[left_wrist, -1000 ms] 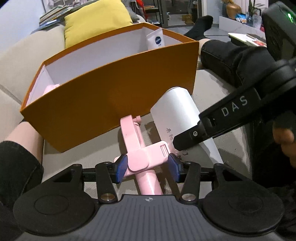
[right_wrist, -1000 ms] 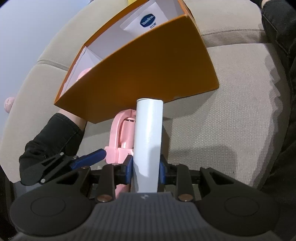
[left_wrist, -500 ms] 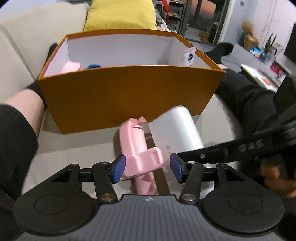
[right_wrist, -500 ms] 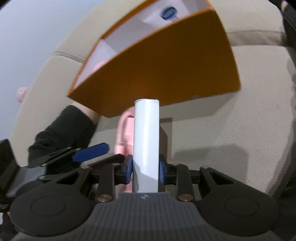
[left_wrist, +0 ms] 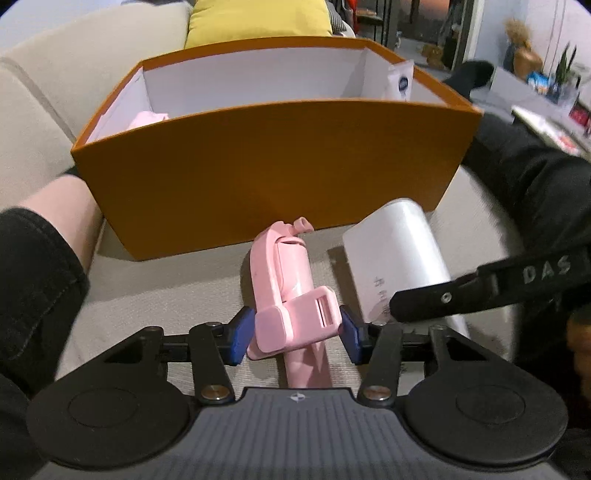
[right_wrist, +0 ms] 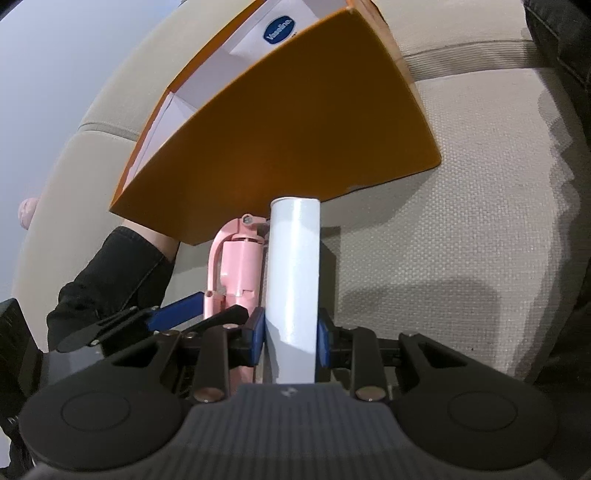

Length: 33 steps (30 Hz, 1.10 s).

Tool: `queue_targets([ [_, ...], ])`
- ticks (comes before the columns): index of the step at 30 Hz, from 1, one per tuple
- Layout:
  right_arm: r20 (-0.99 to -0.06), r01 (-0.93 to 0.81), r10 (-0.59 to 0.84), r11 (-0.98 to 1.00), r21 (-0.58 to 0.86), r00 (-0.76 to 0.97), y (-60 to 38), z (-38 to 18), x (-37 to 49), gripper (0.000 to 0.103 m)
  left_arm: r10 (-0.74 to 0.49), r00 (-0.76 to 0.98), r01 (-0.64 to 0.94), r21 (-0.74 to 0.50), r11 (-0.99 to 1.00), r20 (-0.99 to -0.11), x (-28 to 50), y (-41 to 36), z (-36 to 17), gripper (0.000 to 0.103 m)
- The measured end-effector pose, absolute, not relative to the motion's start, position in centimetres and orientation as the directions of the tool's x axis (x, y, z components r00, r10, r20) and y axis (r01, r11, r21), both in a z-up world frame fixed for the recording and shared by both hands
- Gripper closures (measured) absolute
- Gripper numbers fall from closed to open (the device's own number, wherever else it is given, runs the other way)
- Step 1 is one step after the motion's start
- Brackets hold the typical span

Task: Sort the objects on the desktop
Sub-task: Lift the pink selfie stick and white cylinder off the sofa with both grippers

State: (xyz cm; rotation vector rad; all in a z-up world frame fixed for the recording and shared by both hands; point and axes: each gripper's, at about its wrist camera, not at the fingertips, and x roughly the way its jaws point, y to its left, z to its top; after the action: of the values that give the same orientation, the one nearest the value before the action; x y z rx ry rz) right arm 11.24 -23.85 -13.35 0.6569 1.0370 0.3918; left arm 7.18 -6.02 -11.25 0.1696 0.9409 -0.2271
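Note:
A pink folding phone holder (left_wrist: 284,280) lies on the beige sofa seat (right_wrist: 461,221), just in front of an orange box (left_wrist: 273,173). My left gripper (left_wrist: 295,334) has its jaws closing on the holder's clamp block, and both blue pads touch it. Beside the holder on the right is a white cylinder (left_wrist: 395,258), with a black finger (left_wrist: 461,291) of my right gripper across it. My right gripper (right_wrist: 291,339) is shut on that white cylinder (right_wrist: 293,266). The pink holder (right_wrist: 240,266) and a blue finger (right_wrist: 177,314) of the left gripper show to the cylinder's left.
The orange box (right_wrist: 288,129) is white inside and holds a Vaseline tube (left_wrist: 400,83) and something pink (left_wrist: 146,118). A person's legs in black trousers (left_wrist: 37,280) flank the seat on both sides. A yellow cushion (left_wrist: 258,18) leans behind the box.
The left wrist view has rolled, so the box now sits level. The left jaws widened off the pink holder, then came back onto its clamp. The right gripper kept hold of the white cylinder.

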Motion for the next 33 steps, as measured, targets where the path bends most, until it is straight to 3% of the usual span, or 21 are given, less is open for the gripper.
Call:
queue_targets([
  [2, -0.661, 0.001, 0.587, 0.748, 0.664, 0.468, -23.8, -13.3, 11.2, 0.073, -0.085, 0.577, 0.264, 0.087, 0.961, -0.813, 7.0, -6.6, -11.4, 0.05],
  [4, -0.662, -0.003, 0.584, 0.751, 0.66, 0.469, -23.6, -13.3, 11.2, 0.073, -0.053, 0.594, 0.263, 0.132, 0.956, -0.803, 6.8, -7.1, -11.2, 0.061],
  [7, -0.664, -0.004, 0.583, 0.753, 0.658, 0.469, -23.5, -13.3, 11.2, 0.073, 0.003, 0.622, 0.259, 0.209, 0.943, -0.783, 6.3, -7.9, -11.0, 0.068],
  [11, -0.664, -0.003, 0.582, 0.753, 0.658, 0.469, -23.5, -13.3, 11.1, 0.073, -0.005, 0.628, 0.235, 0.183, 0.955, -0.778, 6.3, -7.0, -10.8, 0.073],
  [15, -0.666, -0.003, 0.578, 0.757, 0.654, 0.472, -23.7, -13.3, 11.0, 0.073, 0.015, 0.655, 0.195, 0.187, 0.963, -0.756, 6.3, -5.5, -10.0, 0.088],
  [33, -0.683, -0.051, 0.541, 0.8, 0.597, 0.492, -22.9, -11.4, 10.6, 0.073, -0.113, 0.616, 0.154, -0.021, 0.988, -0.78, 7.1, -0.6, -8.9, 0.09],
])
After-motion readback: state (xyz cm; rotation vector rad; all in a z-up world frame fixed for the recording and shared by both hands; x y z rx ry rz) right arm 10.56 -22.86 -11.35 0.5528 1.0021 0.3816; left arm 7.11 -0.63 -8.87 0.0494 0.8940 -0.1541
